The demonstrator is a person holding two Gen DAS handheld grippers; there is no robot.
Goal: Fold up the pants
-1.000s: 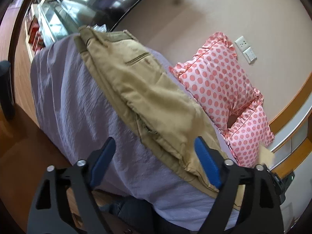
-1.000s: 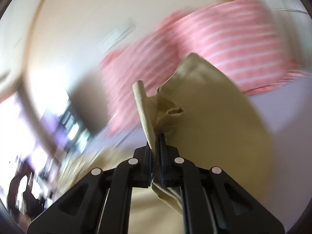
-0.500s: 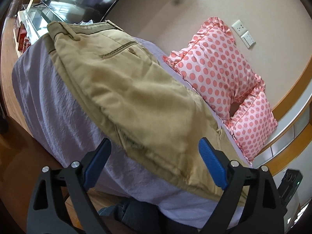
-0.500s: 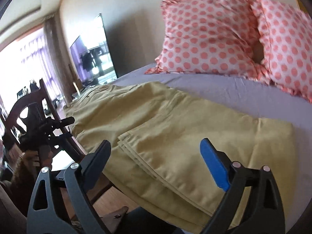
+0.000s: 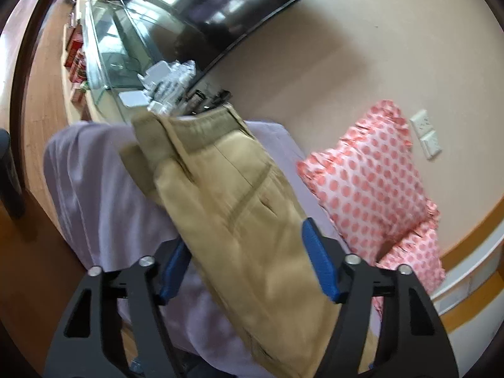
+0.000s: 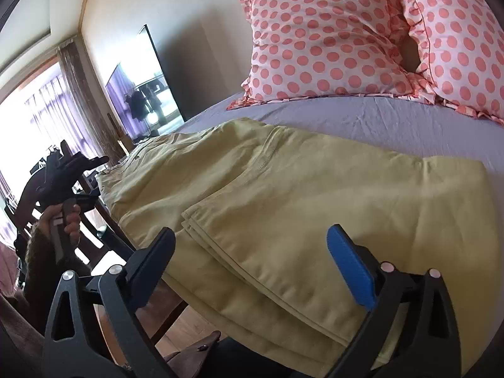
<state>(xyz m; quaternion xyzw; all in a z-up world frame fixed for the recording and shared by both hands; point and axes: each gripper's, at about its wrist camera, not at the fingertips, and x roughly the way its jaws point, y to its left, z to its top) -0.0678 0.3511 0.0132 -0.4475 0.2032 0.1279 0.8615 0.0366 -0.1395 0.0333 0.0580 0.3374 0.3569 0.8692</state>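
Tan pants (image 6: 283,195) lie folded on the lilac bed sheet (image 6: 393,126), their legs doubled over near the bed's front edge. In the left wrist view the pants (image 5: 239,208) run from the waistband at the far end toward me. My left gripper (image 5: 249,271) is open, its blue pads either side of the fabric, not gripping. My right gripper (image 6: 261,261) is open just above the folded edge, holding nothing. The left gripper (image 6: 66,186) also shows in the right wrist view, held in a hand beyond the bed's left side.
Two pink polka-dot pillows (image 6: 330,41) lean against the wall at the bed's head. A dark TV (image 5: 220,9) and glass cabinet (image 5: 104,50) stand past the bed's far end. Wood floor (image 5: 41,100) lies to the left. A wooden chair (image 6: 94,217) stands beside the bed.
One second ago my right gripper was shut on the pants' fabric; it has let go and now hovers open over the fold. My left gripper swung toward the waistband end.
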